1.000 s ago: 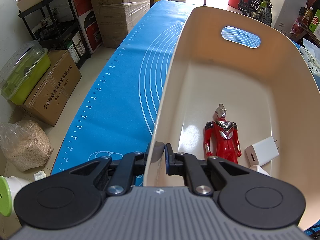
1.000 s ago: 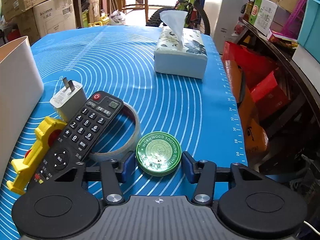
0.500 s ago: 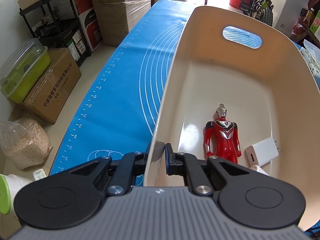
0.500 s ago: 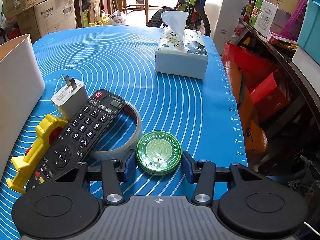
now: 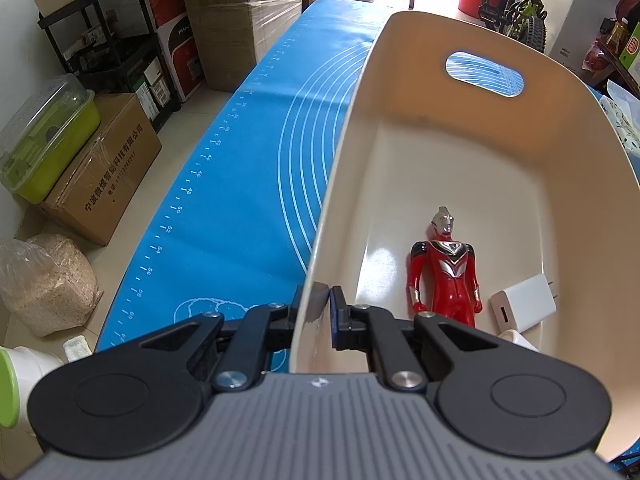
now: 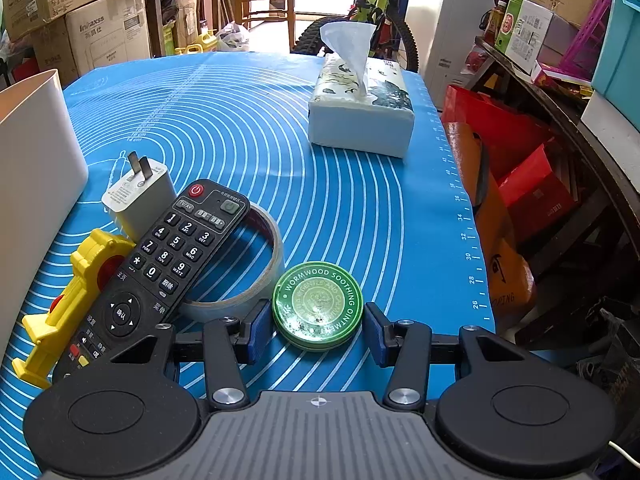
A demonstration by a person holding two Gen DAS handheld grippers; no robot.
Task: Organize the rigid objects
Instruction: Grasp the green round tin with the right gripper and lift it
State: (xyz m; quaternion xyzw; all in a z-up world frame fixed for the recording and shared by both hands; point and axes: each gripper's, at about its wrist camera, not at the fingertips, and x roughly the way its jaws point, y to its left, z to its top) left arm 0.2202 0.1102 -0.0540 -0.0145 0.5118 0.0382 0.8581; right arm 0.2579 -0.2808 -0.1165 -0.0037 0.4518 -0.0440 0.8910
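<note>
The jaws of the left gripper (image 5: pixel 320 312) are pinched tight on the near rim of the cream plastic bin (image 5: pixel 472 152). A red and silver toy figure (image 5: pixel 444 268) and a white plug (image 5: pixel 524 308) lie inside the bin. The jaws of the right gripper (image 6: pixel 318 326) stand partly open around the round green tin (image 6: pixel 318 304); whether the pads touch it I cannot tell. The tin sits near the front edge of the blue mat (image 6: pixel 248 128), just beside a clear tape ring (image 6: pixel 256 264) and a black remote (image 6: pixel 160 264).

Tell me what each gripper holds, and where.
Left gripper clamps the cream bin's near side wall at the rim. Right gripper straddles the green ointment tin; grip unclear.
</note>
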